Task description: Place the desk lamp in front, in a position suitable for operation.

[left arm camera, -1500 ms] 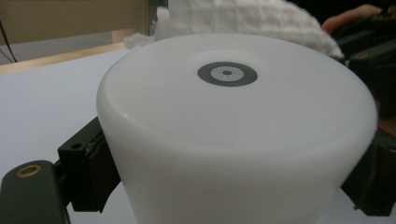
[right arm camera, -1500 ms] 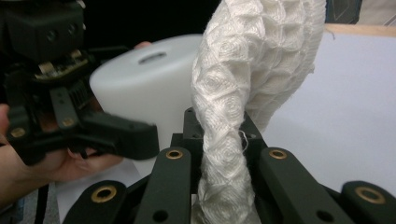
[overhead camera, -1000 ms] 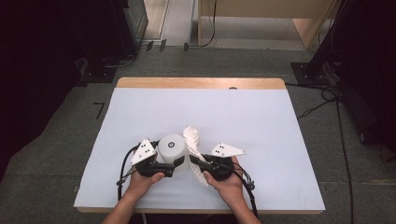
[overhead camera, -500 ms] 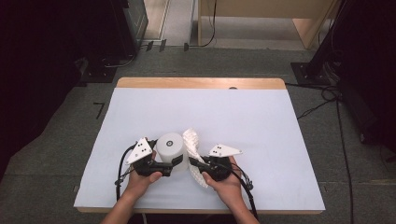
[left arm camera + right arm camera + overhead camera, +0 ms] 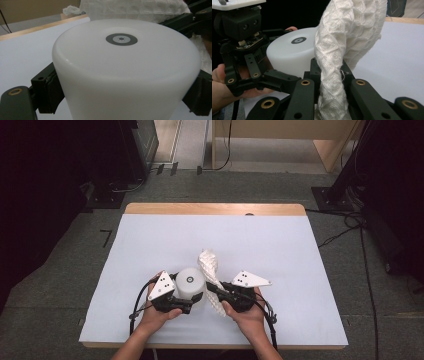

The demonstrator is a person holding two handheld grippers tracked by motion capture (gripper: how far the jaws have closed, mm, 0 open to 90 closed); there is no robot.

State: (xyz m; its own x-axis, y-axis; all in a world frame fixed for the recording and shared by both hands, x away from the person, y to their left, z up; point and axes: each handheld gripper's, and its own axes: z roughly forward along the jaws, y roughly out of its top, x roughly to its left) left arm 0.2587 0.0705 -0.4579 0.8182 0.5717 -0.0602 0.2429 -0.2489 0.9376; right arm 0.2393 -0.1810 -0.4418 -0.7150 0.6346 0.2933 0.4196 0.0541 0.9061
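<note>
Cup and cloth held together at the near edge of the worktop [image 5: 150,235].

Nearest the person, the left hand-held gripper [image 5: 192,301] has its jaws spread wide and pressed on the sides of an upturned white plastic cup [image 5: 190,282] with a grey ring mark on its base; just right of the cup, the right hand-held gripper [image 5: 214,290] is pinched tight on a white waffle-weave cloth [image 5: 209,265], whose twisted free end rises beyond the cup, toward the far edge. It looks like a wiping step about to start: the next move calls for bringing the cloth against the cup's wall while the left grip holds it steady.
</note>
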